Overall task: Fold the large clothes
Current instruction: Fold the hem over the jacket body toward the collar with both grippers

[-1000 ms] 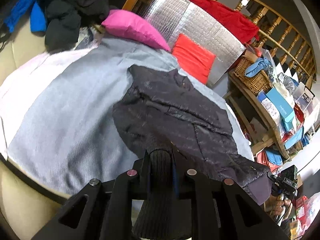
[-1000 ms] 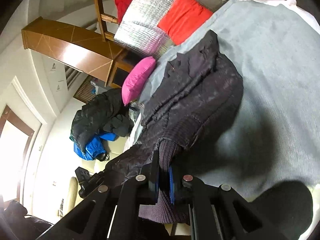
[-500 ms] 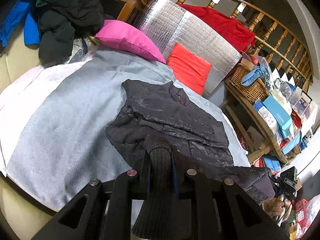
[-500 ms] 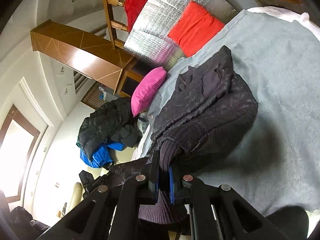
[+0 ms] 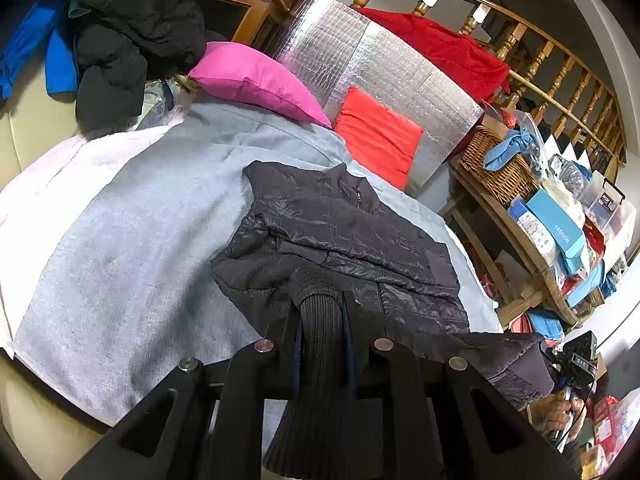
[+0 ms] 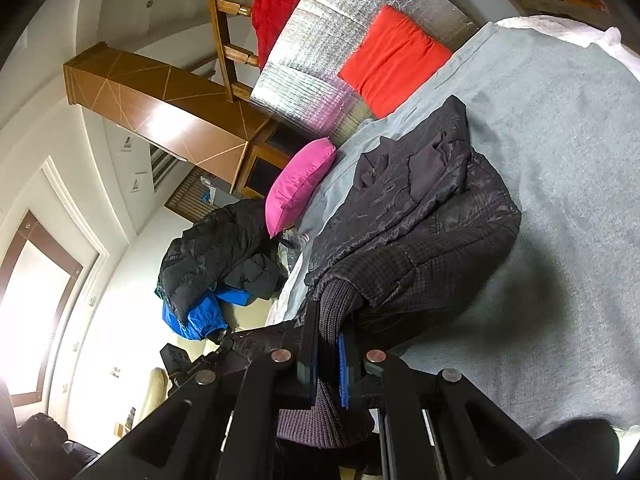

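Observation:
A dark quilted jacket lies partly folded on the grey blanket of a bed; it also shows in the right wrist view. My left gripper is shut on the jacket's ribbed knit hem and holds it above the near bed edge. My right gripper is shut on another part of the ribbed hem. The right gripper shows at the lower right of the left wrist view, still holding jacket cloth.
A pink pillow and a red pillow lie at the head of the bed against a silver foil panel. Dark and blue coats are piled at the left. A cluttered wooden shelf stands on the right.
Both grippers have carried the hem toward the collar. The jacket's lower half has doubled over the upper half, so the jacket looks shorter and bunched.

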`<state>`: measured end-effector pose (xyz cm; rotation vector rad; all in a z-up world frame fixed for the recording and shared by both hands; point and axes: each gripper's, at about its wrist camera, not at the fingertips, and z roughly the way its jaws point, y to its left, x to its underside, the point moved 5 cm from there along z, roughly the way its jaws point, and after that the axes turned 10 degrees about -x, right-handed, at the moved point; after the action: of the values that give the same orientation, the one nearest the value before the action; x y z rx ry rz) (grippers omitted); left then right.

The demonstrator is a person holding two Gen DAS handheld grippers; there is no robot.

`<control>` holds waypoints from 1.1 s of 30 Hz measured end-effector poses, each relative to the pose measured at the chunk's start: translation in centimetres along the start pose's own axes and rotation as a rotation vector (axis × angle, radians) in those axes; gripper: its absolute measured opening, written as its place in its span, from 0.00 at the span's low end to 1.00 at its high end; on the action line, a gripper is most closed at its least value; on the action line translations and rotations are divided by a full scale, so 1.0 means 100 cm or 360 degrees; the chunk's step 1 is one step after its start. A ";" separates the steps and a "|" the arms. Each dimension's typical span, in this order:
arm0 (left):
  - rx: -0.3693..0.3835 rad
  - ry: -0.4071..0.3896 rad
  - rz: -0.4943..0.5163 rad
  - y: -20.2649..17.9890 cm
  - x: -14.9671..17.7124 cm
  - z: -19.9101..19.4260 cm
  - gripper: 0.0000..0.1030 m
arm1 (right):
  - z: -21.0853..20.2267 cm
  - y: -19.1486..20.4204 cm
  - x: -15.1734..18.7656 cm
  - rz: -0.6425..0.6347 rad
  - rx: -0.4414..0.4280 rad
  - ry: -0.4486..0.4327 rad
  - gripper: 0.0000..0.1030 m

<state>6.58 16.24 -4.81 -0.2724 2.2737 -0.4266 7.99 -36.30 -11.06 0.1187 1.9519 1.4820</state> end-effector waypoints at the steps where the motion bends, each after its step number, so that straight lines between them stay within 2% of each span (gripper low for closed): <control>1: 0.0001 -0.0001 0.0000 0.000 -0.001 0.000 0.17 | 0.000 -0.001 0.000 0.0002 -0.0002 0.0000 0.08; 15: 0.0002 -0.0033 0.0020 -0.008 -0.015 0.002 0.17 | 0.004 0.004 -0.013 -0.0017 -0.0017 -0.0023 0.08; 33: 0.0009 -0.0083 0.0003 -0.016 -0.043 0.017 0.17 | 0.022 0.010 -0.046 -0.0067 -0.0015 -0.0064 0.08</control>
<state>10.80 15.82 -2.32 -0.2757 2.2216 -0.4203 12.48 -36.20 -8.35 0.1014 1.9037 1.4507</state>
